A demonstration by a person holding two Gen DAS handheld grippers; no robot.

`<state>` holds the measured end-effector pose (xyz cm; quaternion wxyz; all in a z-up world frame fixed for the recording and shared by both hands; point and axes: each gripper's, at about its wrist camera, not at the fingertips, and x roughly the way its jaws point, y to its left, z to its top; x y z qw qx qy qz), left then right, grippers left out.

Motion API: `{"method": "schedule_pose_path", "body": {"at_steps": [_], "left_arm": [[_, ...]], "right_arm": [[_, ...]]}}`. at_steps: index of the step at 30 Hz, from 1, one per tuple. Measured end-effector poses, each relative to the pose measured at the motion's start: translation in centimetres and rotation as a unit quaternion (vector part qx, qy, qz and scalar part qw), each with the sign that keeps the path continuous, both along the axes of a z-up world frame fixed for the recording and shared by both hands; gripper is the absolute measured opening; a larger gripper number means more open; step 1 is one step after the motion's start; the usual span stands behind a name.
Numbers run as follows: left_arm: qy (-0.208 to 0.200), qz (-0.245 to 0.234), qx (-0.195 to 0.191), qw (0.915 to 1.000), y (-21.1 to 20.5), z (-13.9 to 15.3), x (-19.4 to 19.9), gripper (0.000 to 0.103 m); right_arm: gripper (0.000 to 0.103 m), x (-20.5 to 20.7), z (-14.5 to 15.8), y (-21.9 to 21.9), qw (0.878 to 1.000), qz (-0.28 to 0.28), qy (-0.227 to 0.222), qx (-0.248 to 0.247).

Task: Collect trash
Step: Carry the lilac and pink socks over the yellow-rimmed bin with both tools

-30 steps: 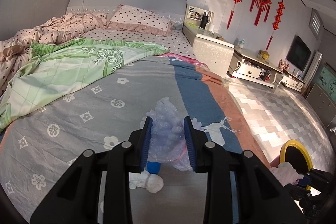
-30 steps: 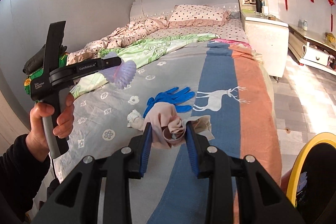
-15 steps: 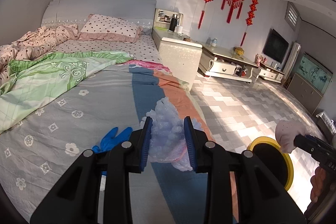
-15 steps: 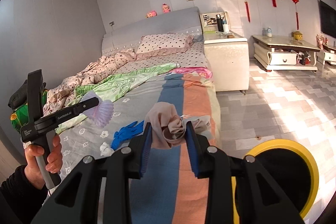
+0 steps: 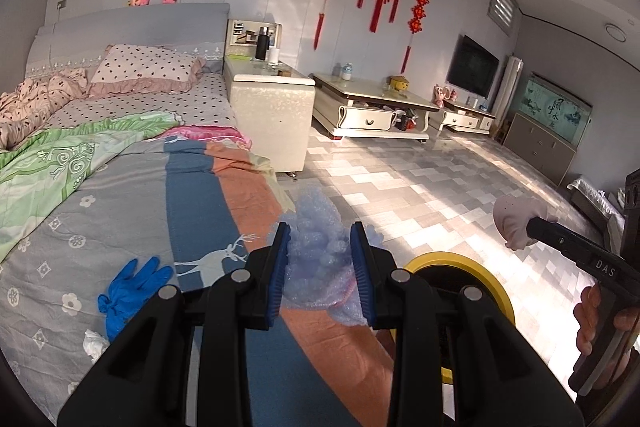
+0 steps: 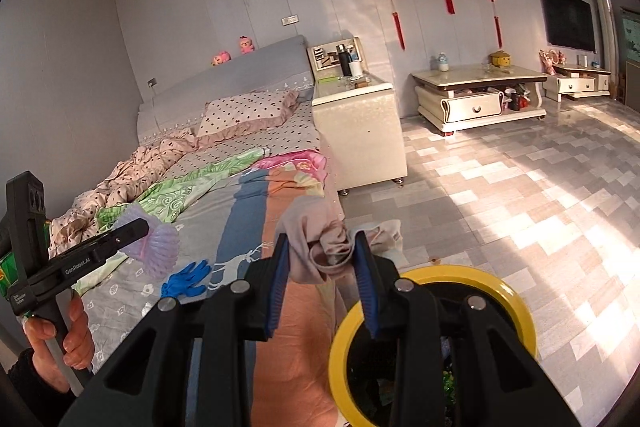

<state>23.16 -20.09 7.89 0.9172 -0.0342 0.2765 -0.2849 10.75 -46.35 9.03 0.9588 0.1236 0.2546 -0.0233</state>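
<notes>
Two grippers are in our hands, each closed on a piece of trash. Our left gripper (image 5: 321,255) pinches a wad of pale blue bubble wrap (image 5: 320,263) between its blue pads (image 5: 279,271), the jaws narrow and pressing on it. From the right wrist view, the same gripper (image 6: 132,233) shows at the left with the wrap (image 6: 160,251) fanning out past its tip, and our left hand (image 6: 64,343) grips its handle.

Our right gripper (image 6: 322,259) holds a crumpled beige cloth (image 6: 316,247), jaws narrow around it. In the left wrist view that gripper (image 5: 536,225) reaches in from the right with the cloth (image 5: 516,221) bunched at its tip, our right hand (image 5: 596,319) on the handle.

Both loads hang over the foot edge of the bed (image 5: 120,195), near a bin (image 6: 516,307) with a yellow rim that stands on the tiled floor (image 6: 520,195) just beside the bed. The bin sits below and right of the right gripper's jaws; in the left wrist view its rim (image 5: 500,291) shows just right of the left jaws. We cannot make out much inside it.

More trash lies on the bed cover: a blue glove (image 5: 132,287) and, just below it, a white crumpled tissue (image 5: 94,343). The glove (image 6: 188,279) also shows in the right wrist view, beneath the wrap.
</notes>
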Motion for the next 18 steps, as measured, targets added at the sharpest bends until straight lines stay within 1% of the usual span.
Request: {"method": "schedule_pose_path", "body": {"at_steps": [4,9,15,18], "left_arm": [[0.000,-0.025,0.005,0.9997,-3.4,0.0,-0.9,0.029],[0.001,-0.055,0.014,0.9984,-7.7,-0.6,-1.9,0.030],[0.015,-0.088,0.021,0.9958,-12.5,-2.1,-2.5,0.030],[0.025,-0.101,0.027,0.9942,-14.4,-3.4,-2.4,0.030]], "right_arm": [[0.030,-0.9,-0.1,-2.0,1.000,-0.022,-0.002,0.001],[0.030,-1.6,-1.0,-4.3,0.999,-0.046,0.005,0.007],[0.030,-2.0,-2.6,-6.9,0.997,-0.069,0.019,0.018],[0.030,-2.0,-3.5,-8.0,0.996,-0.079,0.027,0.022]]}}
